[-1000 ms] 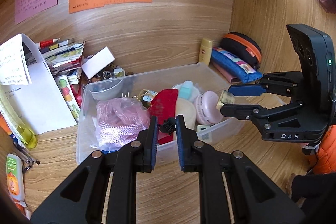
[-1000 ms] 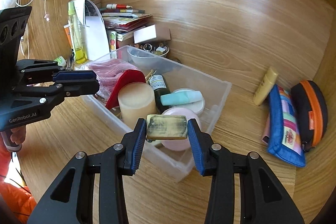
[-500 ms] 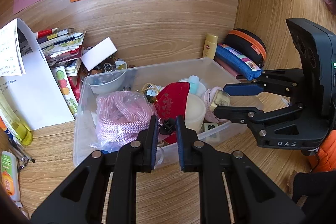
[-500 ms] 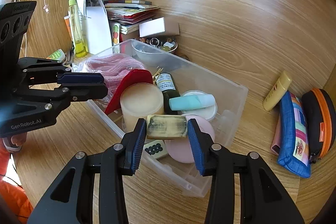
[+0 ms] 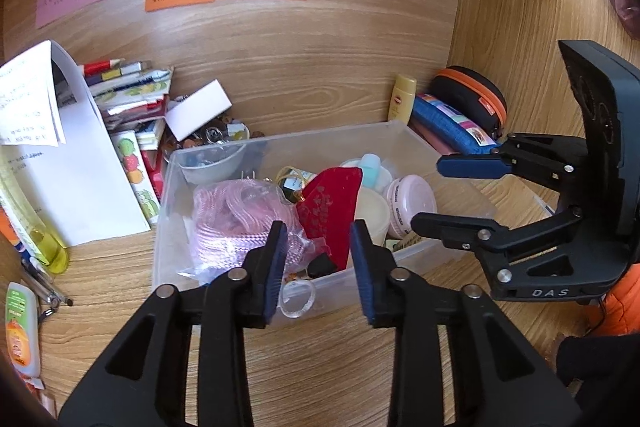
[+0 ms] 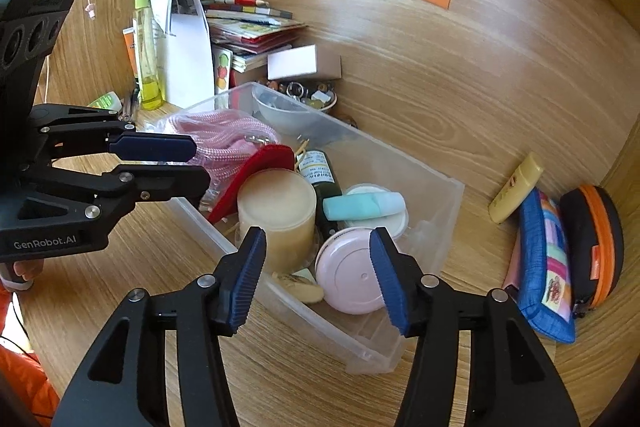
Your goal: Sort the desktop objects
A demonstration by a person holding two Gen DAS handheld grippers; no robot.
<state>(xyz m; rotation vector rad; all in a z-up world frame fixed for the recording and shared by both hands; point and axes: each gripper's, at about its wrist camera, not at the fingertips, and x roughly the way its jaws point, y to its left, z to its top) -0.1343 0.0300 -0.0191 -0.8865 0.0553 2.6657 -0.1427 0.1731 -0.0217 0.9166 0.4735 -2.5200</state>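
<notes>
The clear plastic bin sits on the wooden desk in front of both grippers, packed with small things: a pink coil of rope, a red card, a cream jar, a dark bottle, a teal tube and a round pink tin.

The right gripper hangs over the bin's near corner, pointing down into it. Its jaws are opening and nothing is between them; the pink tin lies just below and beyond the tips, with the cream jar to its left. The left gripper hovers at the near wall, over the rope and red card; its jaws are also opening, empty.

Judging from the layout, things still outside the bin are what remain to sort. The yellow tube, its long axis leaning toward the back wall, and the blue pencil case lie off to the right, nearer the right gripper. The stack of books and the green-capped bottle are nearer the left.

Only the right view shows a small flat piece on the bin floor beside the tin; only the left view shows a small clear ring at the front wall.
</notes>
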